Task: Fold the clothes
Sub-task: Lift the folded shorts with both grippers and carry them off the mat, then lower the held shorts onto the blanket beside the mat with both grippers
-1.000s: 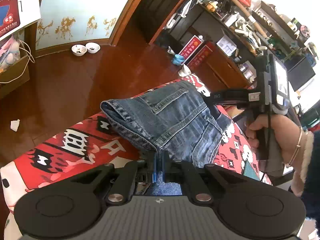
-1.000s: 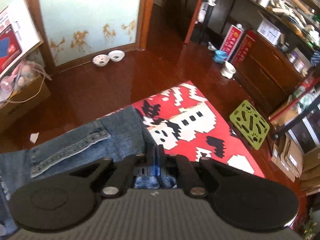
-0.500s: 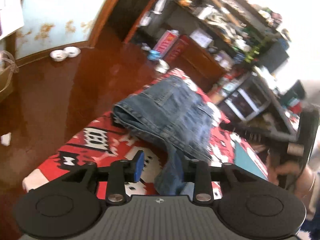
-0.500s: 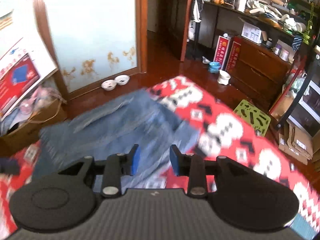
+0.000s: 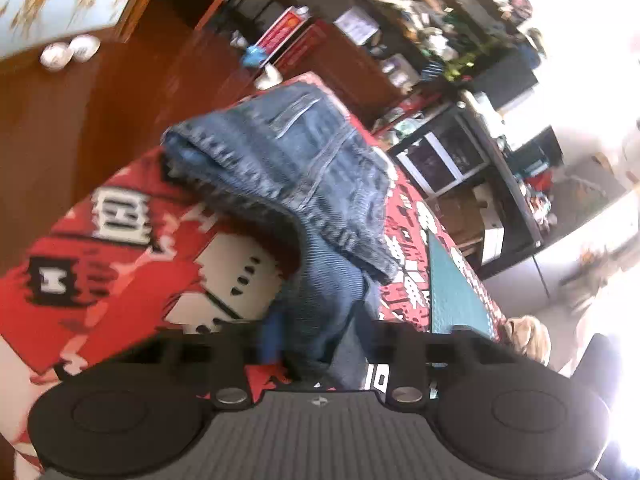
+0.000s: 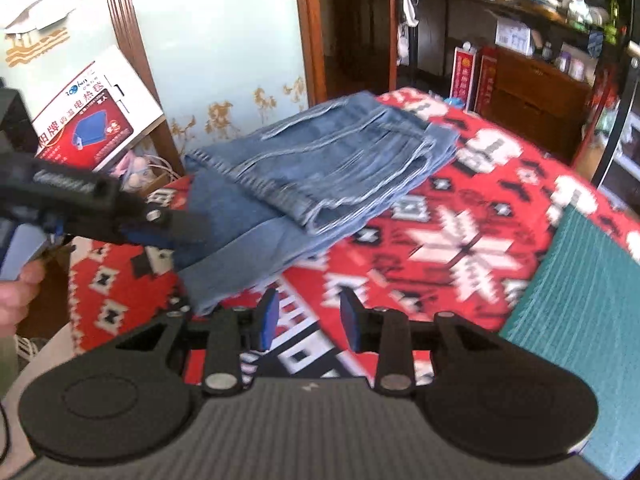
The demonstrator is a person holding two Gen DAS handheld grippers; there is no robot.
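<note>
Here, nearest the right wrist camera, the right tool (image 6: 308,322) hovers with its blue-padded fingers spread wide and nothing between them, above a surface covered by a red patterned cloth (image 6: 460,248) of white and black motifs. A teal mat (image 6: 580,320) lies on that cloth at the right edge of this view. Beyond the fingers, the jeans (image 6: 328,160) rest folded on the red cloth, their upper layers stacked in a thick pile, while one lower layer trails off toward the left. There the left tool (image 6: 176,232) meets the trailing denim, with a hand (image 6: 16,284) on its handle at the frame's left edge. From the left wrist camera, a hanging fold of the jeans (image 5: 320,208) passes between that tool's fingers (image 5: 268,340); the picture is blurred, so I cannot tell for sure whether they pinch the cloth or stand loosely around it, though a gap seems to remain. Farther off, behind the surface, stands a pale blue wall panel (image 6: 224,40) with gold marks, a white box (image 6: 92,116) with red print leans beside it, and dark wooden shelves (image 6: 520,40) crowded with small things fill the right side of the room.
</note>
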